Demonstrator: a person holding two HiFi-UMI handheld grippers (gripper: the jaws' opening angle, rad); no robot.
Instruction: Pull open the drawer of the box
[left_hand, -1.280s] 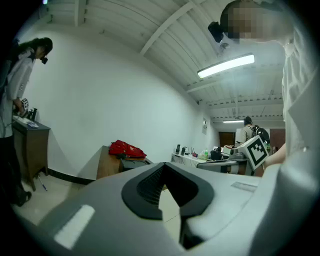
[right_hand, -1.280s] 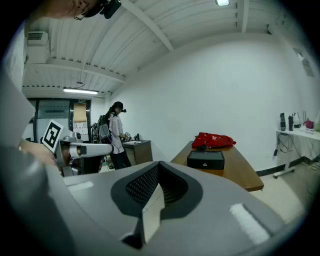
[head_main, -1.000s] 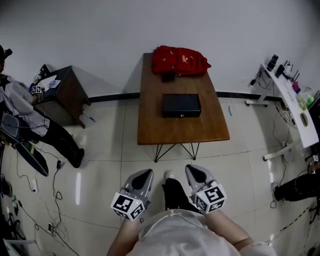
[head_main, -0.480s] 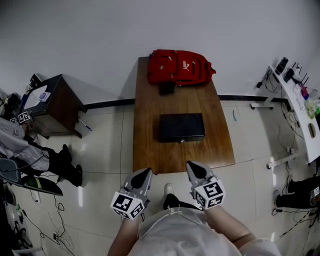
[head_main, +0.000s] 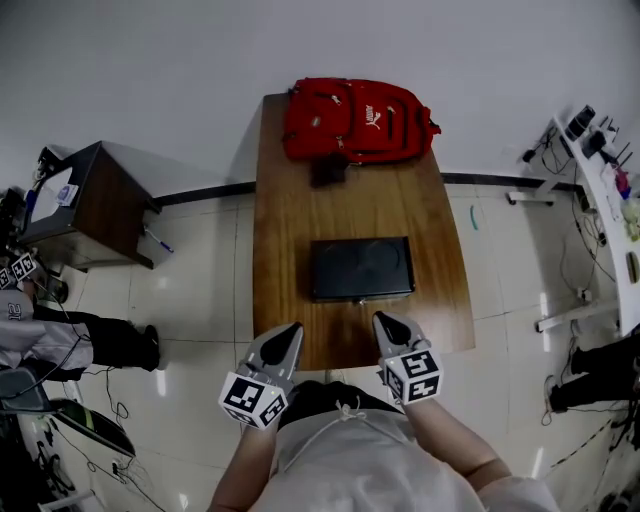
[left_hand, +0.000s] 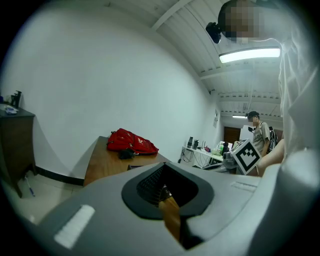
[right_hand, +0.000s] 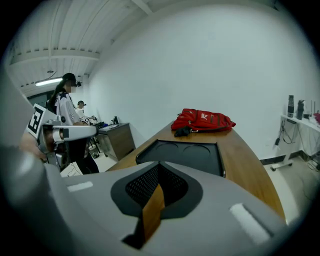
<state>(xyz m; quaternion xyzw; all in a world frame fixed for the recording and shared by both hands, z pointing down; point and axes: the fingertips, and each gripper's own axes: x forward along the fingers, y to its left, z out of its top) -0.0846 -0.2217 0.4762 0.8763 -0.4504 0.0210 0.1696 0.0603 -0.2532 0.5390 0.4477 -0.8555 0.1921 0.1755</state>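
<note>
Left hand-held gripper (head_main: 291, 329) and right hand-held gripper (head_main: 382, 320), jaws pressed together and empty, hover near the black box (head_main: 361, 268) on the desk (head_main: 285, 215).

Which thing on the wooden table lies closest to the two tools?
The black box, lying just ahead of them; the red backpack sits at the far end.

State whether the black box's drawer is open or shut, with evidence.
Shut: the black box shows one compact outline on the table, nothing protruding from its front.
</note>
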